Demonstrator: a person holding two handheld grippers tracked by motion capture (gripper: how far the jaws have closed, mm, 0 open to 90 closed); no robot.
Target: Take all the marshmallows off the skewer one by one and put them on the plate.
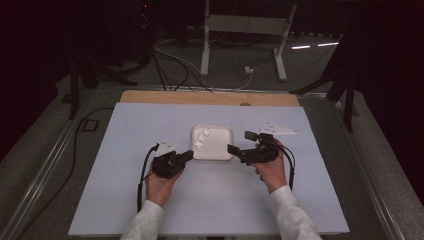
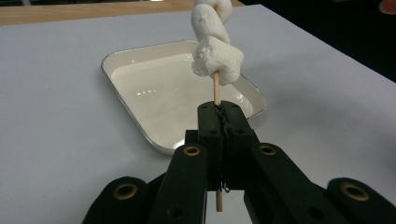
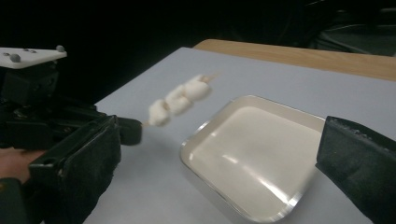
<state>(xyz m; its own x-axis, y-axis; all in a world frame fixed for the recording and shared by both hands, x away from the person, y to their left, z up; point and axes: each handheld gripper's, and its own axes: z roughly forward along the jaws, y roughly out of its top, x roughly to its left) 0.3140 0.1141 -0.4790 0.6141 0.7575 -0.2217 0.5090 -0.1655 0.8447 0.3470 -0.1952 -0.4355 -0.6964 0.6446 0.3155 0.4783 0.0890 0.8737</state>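
1. A shallow, square, cream-white tray with rounded corners and a thin metallic rim [image 1: 223, 154] sits near the middle of the pale grey-blue table top [image 1: 125, 200], whose far edge shows a strip of light wood.
2. The left gripper [image 1: 186, 156] lies at about 8 o'clock from the tray, its tip just beside the tray's near-left edge, held by the person's left hand [image 1: 161, 186] in a white sleeve.
3. In the left gripper view the two black jaws are clenched together on a thin wooden skewer [image 2: 216, 88], which rises from between them.
4. Soft white marshmallows [image 2: 215, 49] are threaded on the skewer's upper part; their tops run off the frame, so their number is unclear there.
5. In the right gripper view the skewer's marshmallows [image 3: 179, 105] look like about three lumps, blurred, slanting up towards 1 o'clock from the left gripper's tip and hanging above the table just beside the tray's left rim [image 3: 189, 144].
6. The right gripper [image 1: 241, 142] sits at about 4 o'clock from the tray, held by the right hand [image 1: 272, 170].
7. Its jaws stand wide apart, released, with nothing between them; the tray shows through the gap in its own view.
8. A white three-cornered plate [image 1: 278, 129] tops the right gripper.
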